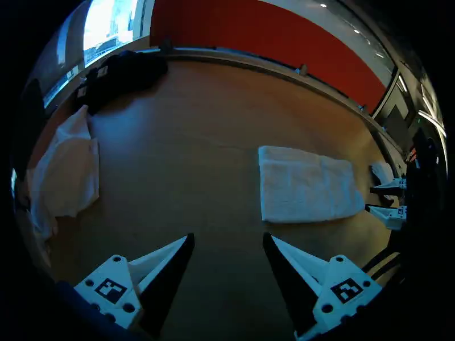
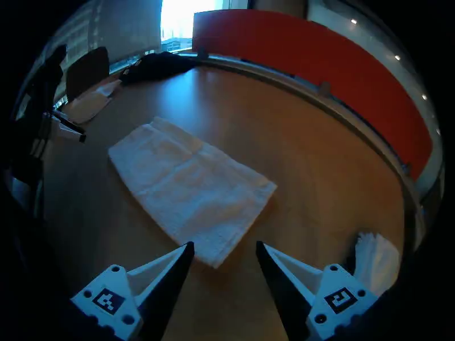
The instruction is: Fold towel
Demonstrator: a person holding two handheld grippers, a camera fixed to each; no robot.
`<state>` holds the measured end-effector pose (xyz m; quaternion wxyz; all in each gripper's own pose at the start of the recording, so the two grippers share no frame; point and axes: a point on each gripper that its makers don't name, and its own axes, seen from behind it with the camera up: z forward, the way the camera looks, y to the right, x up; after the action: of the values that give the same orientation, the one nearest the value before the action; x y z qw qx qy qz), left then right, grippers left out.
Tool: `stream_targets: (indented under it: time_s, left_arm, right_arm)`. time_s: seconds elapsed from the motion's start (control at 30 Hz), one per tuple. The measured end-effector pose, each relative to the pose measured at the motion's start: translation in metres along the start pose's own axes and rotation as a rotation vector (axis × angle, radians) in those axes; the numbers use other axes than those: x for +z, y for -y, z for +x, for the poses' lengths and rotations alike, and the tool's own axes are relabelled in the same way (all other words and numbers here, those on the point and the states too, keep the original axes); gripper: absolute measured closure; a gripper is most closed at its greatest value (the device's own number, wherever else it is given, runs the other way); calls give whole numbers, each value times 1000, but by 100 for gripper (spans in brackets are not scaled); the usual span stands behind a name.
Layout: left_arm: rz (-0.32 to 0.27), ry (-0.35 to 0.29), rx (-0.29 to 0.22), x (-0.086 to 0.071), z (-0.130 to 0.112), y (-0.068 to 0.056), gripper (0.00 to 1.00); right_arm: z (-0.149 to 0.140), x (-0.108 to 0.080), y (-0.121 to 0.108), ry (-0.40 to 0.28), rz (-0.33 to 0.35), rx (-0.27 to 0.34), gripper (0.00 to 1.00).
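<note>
Wood table (image 1: pixel 187 170) w/ red wall panel (image 1: pixel 256 34) behind. Towel (image 2: pixel 187 187) lies folded flat mid-table, its near corner just ahead of right gripper (image 2: pixel 224 244). Crumpled white cloth (image 1: pixel 65 170) near table edge; dark heap (image 1: pixel 122 74), prob a bag, at far end. Left gripper (image 1: pixel 228 236) & right gripper both spread, pinching nothing. Square b/w code tags (image 1: pixel 111 288) on fingers

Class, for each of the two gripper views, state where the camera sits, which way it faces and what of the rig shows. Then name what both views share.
Left gripper view: rides on the open left gripper, facing across the table toward the towel, with the right gripper at the towel's far side.
Right gripper view: rides on the open right gripper, facing down at the towel's near corner.
Shared: the towel, the table, the red panel and the dark bag by the window.
</note>
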<state>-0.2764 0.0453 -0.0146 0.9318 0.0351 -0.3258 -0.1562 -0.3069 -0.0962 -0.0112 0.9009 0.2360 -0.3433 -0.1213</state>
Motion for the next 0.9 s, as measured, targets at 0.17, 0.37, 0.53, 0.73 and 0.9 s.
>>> stream_targets:
  time_s: [0.17,0.37,0.53,0.73,0.9]
  left_arm:
    - [11,-1,-6,-7,-6,5,11]
    - [21,-2,-13,-16,-15,12,11]
    - [34,7,-20,-21,-26,18,11]
    - [41,8,-34,-26,-34,21,11]
    - [42,7,-42,-29,-37,22,11]
  right_arm:
    - [-3,1,1,8,15,-9,16]
    - [-10,3,4,23,41,-20,18]
    - [-19,5,8,46,72,-26,34]
    - [-26,4,9,64,95,-23,54]
    - [-28,3,10,68,115,-20,60]
